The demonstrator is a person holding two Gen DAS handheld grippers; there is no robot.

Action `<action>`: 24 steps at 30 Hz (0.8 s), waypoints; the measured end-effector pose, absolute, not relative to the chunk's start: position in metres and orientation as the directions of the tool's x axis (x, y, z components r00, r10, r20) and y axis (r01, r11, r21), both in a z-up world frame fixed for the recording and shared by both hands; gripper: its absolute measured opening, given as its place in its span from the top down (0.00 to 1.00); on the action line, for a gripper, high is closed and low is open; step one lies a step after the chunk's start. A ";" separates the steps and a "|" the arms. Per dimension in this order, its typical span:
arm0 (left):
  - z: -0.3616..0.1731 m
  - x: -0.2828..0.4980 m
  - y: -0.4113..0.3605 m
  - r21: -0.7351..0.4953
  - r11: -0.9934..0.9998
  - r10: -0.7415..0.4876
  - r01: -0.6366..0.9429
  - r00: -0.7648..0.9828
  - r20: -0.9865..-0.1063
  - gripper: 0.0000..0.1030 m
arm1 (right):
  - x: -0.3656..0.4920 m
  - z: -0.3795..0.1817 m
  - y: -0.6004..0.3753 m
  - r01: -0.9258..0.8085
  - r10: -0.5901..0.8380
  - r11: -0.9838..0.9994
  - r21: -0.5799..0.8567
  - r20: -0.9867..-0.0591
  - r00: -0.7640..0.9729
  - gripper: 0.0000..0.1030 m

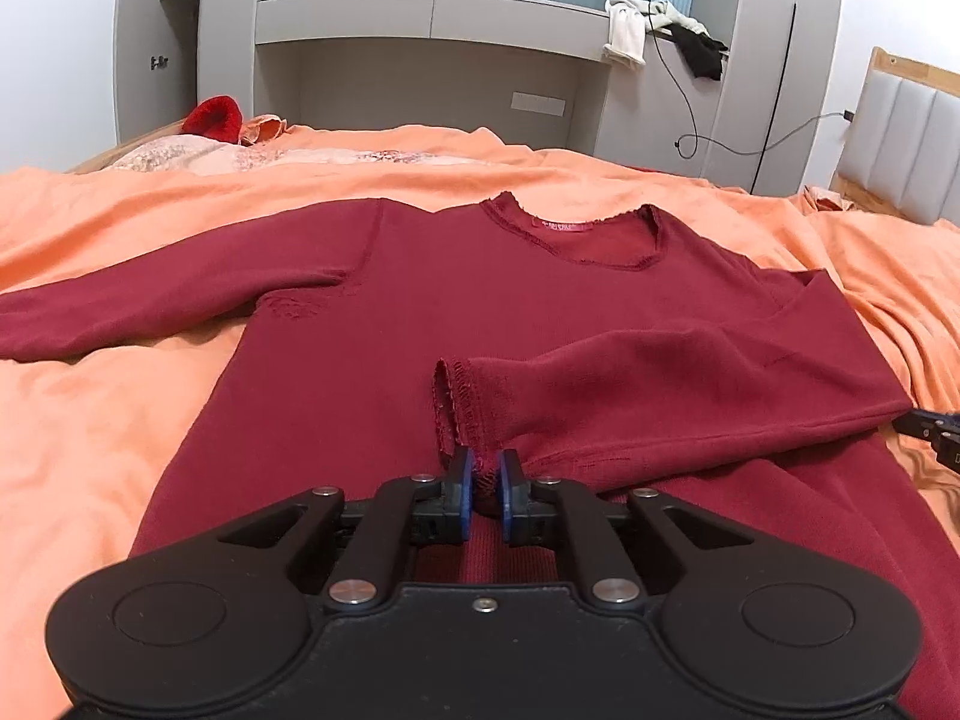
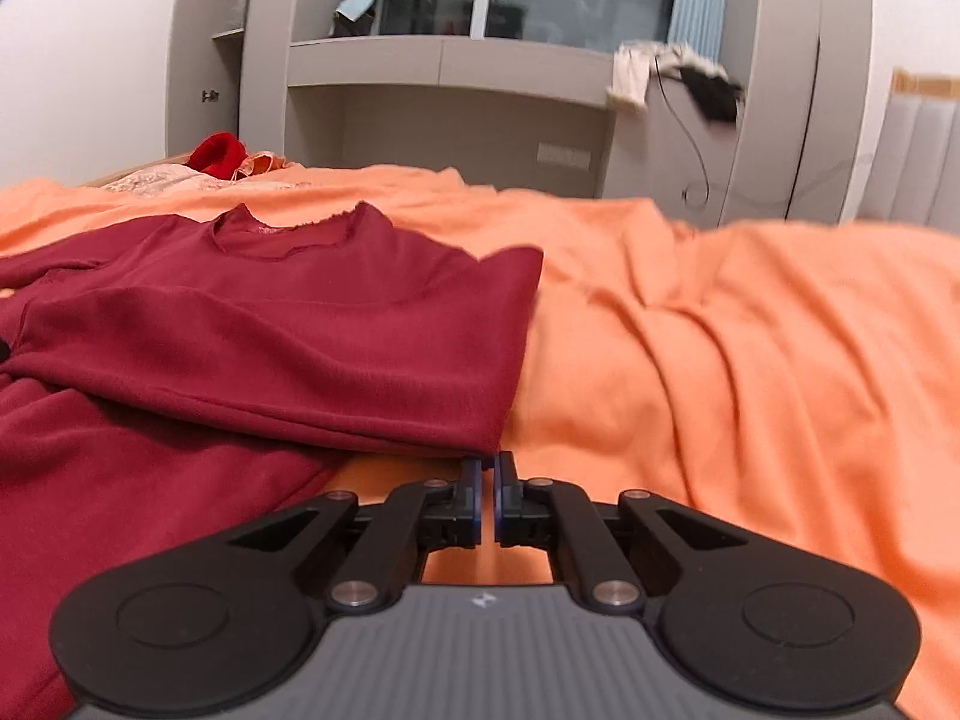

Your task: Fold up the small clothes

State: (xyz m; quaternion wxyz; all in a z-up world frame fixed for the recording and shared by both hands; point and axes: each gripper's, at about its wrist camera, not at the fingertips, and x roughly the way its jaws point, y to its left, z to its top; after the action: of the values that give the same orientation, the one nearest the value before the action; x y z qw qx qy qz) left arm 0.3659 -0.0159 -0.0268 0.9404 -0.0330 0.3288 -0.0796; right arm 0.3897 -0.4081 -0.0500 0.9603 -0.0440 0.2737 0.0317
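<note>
A dark red long-sleeved top [image 1: 384, 312] lies flat on the orange bed sheet [image 1: 90, 420], neckline away from me. One sleeve [image 1: 120, 312] stretches out to the left. The other sleeve [image 1: 660, 384] is folded across the body, its frayed cuff [image 1: 456, 402] near the middle. My left gripper [image 1: 485, 474] is shut on the lower corner of that cuff, red cloth filling the narrow gap. My right gripper [image 2: 489, 468] is shut, its tips at the folded edge of the top [image 2: 270, 330]. Whether cloth is nipped there is hidden. It also shows at the right edge as the right gripper [image 1: 927, 429].
The sheet [image 2: 750, 360] is rumpled into ridges to the right of the top. A bright red item [image 1: 213, 117] and patterned bedding lie at the far left. Behind the bed stands a grey wall unit [image 1: 420, 78] with clothes [image 1: 660, 30] draped on it. A padded headboard [image 1: 900, 138] is at right.
</note>
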 end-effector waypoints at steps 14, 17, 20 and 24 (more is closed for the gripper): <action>0.035 0.346 0.109 -0.132 0.957 0.171 -0.257 0.872 -0.458 0.01 | 0.358 -0.014 -0.412 -0.137 0.158 0.987 0.078 -0.464 0.871 0.06; 0.049 0.349 0.154 -0.045 0.944 0.267 -0.326 0.839 -0.475 0.00 | 0.349 -0.005 -0.407 -0.195 0.236 0.971 0.139 -0.418 0.877 0.00; 0.052 0.354 0.196 0.064 0.914 0.383 -0.400 0.803 -0.456 0.00 | 0.340 -0.002 -0.399 -0.236 0.280 0.959 0.155 -0.398 0.874 0.00; 0.048 0.368 0.249 0.080 0.881 0.442 -0.466 0.751 -0.491 0.01 | 0.336 -0.003 -0.388 -0.263 0.309 0.951 0.166 -0.404 0.861 0.00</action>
State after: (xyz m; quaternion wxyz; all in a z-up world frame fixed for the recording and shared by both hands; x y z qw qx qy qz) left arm 0.3675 0.2486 0.0481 0.9353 -0.0236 0.2565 0.2427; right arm 0.3361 -0.3878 -0.0034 0.9632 0.0524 0.2178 0.1483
